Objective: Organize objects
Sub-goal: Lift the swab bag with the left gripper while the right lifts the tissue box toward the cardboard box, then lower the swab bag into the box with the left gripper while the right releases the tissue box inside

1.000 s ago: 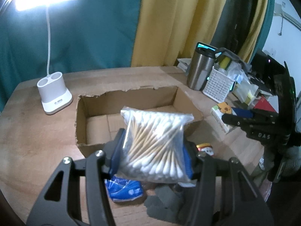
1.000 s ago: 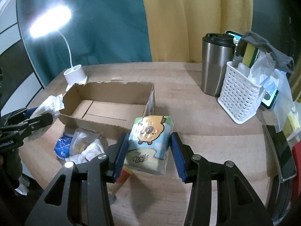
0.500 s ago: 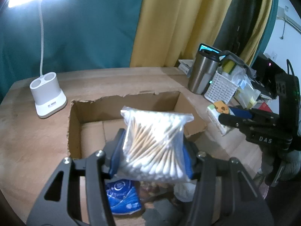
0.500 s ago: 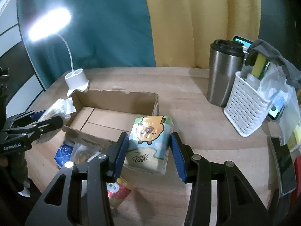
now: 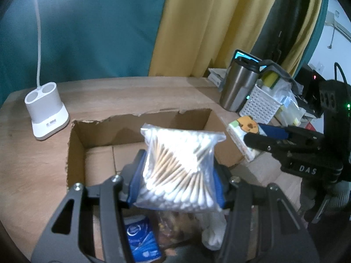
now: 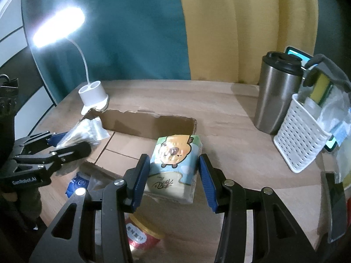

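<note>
Both claws grip cargo above the cardboard box [image 5: 140, 135] at frame centre, presumably for dropping in: left claw [image 5: 176, 183] clamps the cotton swab bag [image 5: 179, 171], right claw [image 6: 173, 179] pinches the tissue pack [image 6: 175, 166].

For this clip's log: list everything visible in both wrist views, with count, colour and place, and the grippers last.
Open torn-edged cardboard box: 1, brown, mid-table, nothing visible inside.
Clear bag of cotton swabs: 1, white tips on tan sticks, above the box's near wall.
Cartoon-bear tissue pack: 1, pale blue and yellow, at the box's right end.
White desk lamp: 1, lit, behind the box.
Steel tumbler with black lid: 1, silver, far right.
White perforated plastic basket: 1, stuffed with sponge and bags, beside the tumbler.
Blue foil packet: 1, before the box.
Red tin with gold rim: 1, near edge.
Wooden table: 1, light brown.
Left gripper: black with blue pads, clamping the swab bag.
Right gripper: same build, around the tissue pack.
</note>
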Available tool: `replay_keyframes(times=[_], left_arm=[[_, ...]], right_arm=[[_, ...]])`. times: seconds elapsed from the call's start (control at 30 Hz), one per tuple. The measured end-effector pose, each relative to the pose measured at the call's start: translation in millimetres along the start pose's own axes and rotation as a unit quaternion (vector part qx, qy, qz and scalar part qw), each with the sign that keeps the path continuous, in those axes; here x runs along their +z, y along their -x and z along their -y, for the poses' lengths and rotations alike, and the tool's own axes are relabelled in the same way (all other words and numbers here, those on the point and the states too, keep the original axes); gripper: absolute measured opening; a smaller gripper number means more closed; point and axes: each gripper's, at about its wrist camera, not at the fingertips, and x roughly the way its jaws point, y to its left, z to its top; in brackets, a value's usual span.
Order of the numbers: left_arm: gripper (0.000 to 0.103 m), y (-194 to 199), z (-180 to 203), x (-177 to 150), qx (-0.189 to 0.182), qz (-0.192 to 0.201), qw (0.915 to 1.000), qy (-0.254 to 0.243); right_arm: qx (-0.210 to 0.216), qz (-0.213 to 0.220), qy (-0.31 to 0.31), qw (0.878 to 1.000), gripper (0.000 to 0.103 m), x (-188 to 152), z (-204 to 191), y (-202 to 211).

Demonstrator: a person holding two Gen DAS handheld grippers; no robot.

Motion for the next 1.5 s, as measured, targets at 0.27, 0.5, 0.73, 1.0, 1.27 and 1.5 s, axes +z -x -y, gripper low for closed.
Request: replay_keyframes(times=[0.27,0.5,0.73,1.0,1.27,1.5], left_arm=[[0.054,-13,-4,6,-0.001,-0.004,0.9999,0.013],[0.054,-27,-11,4,0.003,-0.016,0.9993,0.034],[0.054,-45,-13,1,0.002,-0.035,0.9983,0.048],[0.054,-62,-14,-1,0.006,-0.060,0.9963,0.062],[0.054,-75,-11,-1,0.015,-0.081,0.9937,0.075],[0.055,-78,-4,2,0.013,-0.090,0.9933,0.072]], right_arm=[[0.012,-0.010,0.005,1.000,0.049,9,-6,-16],[0.024,-0.022,0.005,0.999,0.049,13,-14,-31],[0.017,-0.028,0.001,0.999,0.049,11,-17,-41],[0.000,-0.037,-0.006,0.999,0.050,7,-16,-54],[0.006,-0.030,0.013,0.999,0.065,8,-19,-49],[0.002,-0.017,0.005,1.000,0.065,9,-11,-39]])
